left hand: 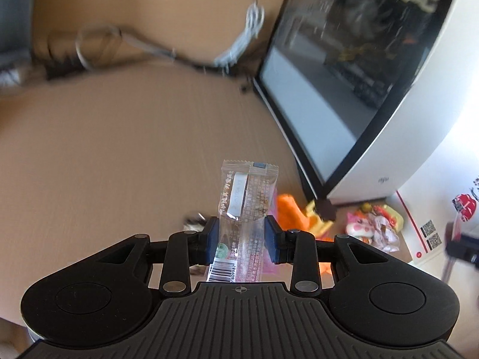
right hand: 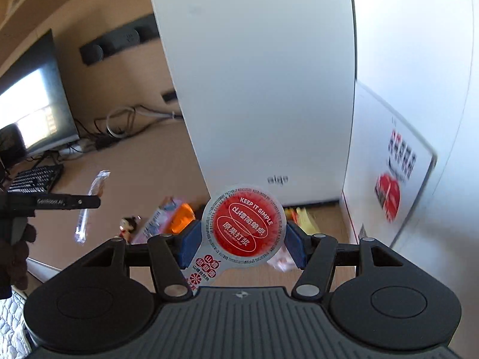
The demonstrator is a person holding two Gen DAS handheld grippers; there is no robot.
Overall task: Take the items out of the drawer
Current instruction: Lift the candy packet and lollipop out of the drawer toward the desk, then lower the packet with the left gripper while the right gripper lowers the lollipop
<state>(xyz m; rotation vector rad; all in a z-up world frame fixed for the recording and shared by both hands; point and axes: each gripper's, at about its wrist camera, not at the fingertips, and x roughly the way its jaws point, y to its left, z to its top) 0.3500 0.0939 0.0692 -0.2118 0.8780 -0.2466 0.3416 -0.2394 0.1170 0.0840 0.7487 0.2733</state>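
Observation:
My left gripper [left hand: 241, 237] is shut on a clear snack sachet [left hand: 247, 197] with a barcode, which stands upright between the blue pads above the wooden desk. My right gripper [right hand: 244, 239] is shut on a round jelly cup with a red foil lid [right hand: 244, 227]. In the right wrist view the left gripper [right hand: 89, 202] shows at the left edge with the same sachet [right hand: 95, 185] in its tip. Below both grippers lies a heap of snacks and toys [left hand: 371, 224], among them an orange piece [left hand: 289, 212]. No drawer is in view.
A white computer case [right hand: 257, 83] with a glass side panel [left hand: 338, 68] stands on the desk. A white carton with red print [right hand: 386, 164] sits to its right. Cables [left hand: 167, 51], a monitor [right hand: 33, 107], a keyboard [right hand: 33, 176] and a small figurine [right hand: 127, 224] lie around.

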